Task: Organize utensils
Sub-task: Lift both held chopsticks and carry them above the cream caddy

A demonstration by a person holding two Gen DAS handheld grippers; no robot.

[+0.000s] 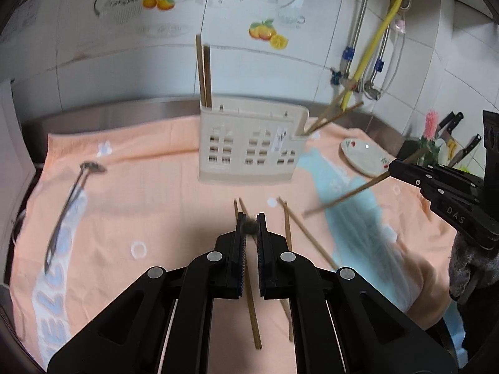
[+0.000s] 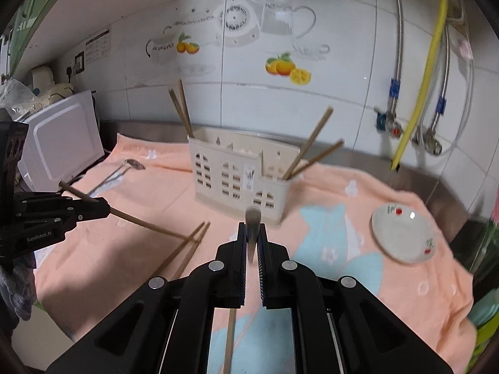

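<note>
One beige utensil holder (image 1: 252, 143) was seen standing on the orange towel (image 1: 149, 212), and four chopsticks were counted in it: two upright chopsticks (image 1: 204, 71) at its left end and two leaning chopsticks (image 1: 335, 112) at its right end. Two grippers were in view. The left gripper (image 1: 250, 224) was seen clamped on a single chopstick (image 1: 251, 305), whose end was viewed head-on between the tips as a dark blur. The right gripper (image 2: 252, 233) was likewise closed on one chopstick (image 2: 230, 339), its blurred end showing above the jaws. Two loose chopsticks (image 1: 296, 233) were seen lying on the towel just right of the left gripper, and one metal spoon (image 1: 67, 205) was seen lying on the towel, well apart, at the left.

One white saucer (image 2: 402, 233) was shown whole only in the right wrist view, where a white microwave (image 2: 59, 143) was also visible; in the left wrist view the saucer was partly hidden by the right gripper. Knives (image 1: 461, 143) and a pink brush (image 1: 430, 124) were shown only in the left wrist view.

Both held chopsticks were partly hidden by the gripper bodies. The spoon's bowl was blurred in both views. The holder's inner compartments could not be made out.
</note>
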